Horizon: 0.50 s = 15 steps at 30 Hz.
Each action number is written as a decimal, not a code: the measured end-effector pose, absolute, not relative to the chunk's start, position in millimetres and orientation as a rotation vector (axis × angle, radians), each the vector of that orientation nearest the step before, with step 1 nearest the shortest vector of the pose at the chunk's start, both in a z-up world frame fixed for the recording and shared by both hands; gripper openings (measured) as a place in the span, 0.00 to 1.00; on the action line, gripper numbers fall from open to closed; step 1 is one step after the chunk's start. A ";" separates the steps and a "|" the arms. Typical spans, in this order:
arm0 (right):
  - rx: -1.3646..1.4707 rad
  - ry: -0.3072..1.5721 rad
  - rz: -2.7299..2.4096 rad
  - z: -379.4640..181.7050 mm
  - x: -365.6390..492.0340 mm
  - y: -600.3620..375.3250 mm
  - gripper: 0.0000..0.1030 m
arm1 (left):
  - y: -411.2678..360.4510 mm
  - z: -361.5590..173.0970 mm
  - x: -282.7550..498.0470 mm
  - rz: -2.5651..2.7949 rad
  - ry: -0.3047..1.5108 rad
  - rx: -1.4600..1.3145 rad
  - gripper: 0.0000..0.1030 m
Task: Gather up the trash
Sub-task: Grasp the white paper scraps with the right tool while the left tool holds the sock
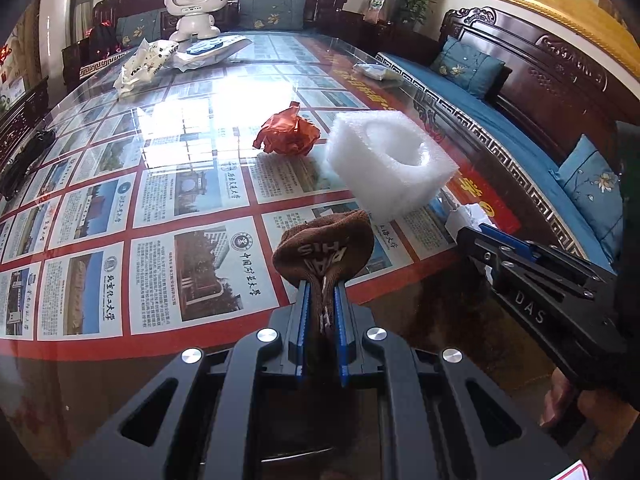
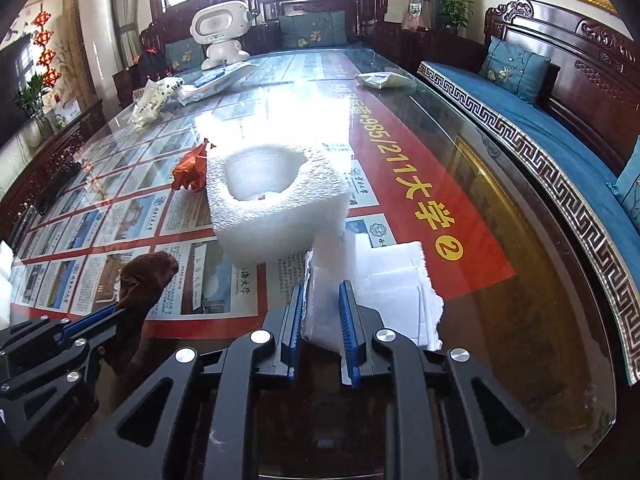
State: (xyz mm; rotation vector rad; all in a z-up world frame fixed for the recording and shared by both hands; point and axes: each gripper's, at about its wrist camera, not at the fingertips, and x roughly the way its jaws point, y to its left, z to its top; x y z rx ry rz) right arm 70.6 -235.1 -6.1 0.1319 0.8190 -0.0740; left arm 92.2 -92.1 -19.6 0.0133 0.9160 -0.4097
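- My left gripper [image 1: 320, 276] is pressed together on a brown knitted cloth [image 1: 324, 246] with pale lettering; the cloth bulges out past the fingertips, above the near edge of the glass-topped table [image 1: 192, 128]
- My right gripper [image 2: 322, 296] pinches a wad of white paper [image 2: 384, 292]; its jaws are drawn in against it; the wad sits near the table's near edge, towards the right side
- A white foam block [image 2: 276, 196] with a round hollow lies just beyond the wad, on the printed sheet under the glass
- A crumpled orange wrapper [image 1: 288, 132] rests beside the foam block, towards the table's middle
- White bags [image 1: 144, 62] and a small white robot figure [image 1: 196, 4] stand at the far end
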 end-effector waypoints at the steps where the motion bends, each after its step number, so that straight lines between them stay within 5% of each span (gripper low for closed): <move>1: 0.138 0.810 -0.065 -4.0 66.4 -235.5 0.13 | -92.1 -19.9 91.4 -0.409 0.917 0.011 0.12; 15: 0.170 0.759 0.022 13.9 -1.2 -221.6 0.07 | -87.4 -11.5 51.9 -0.421 0.911 -0.004 0.12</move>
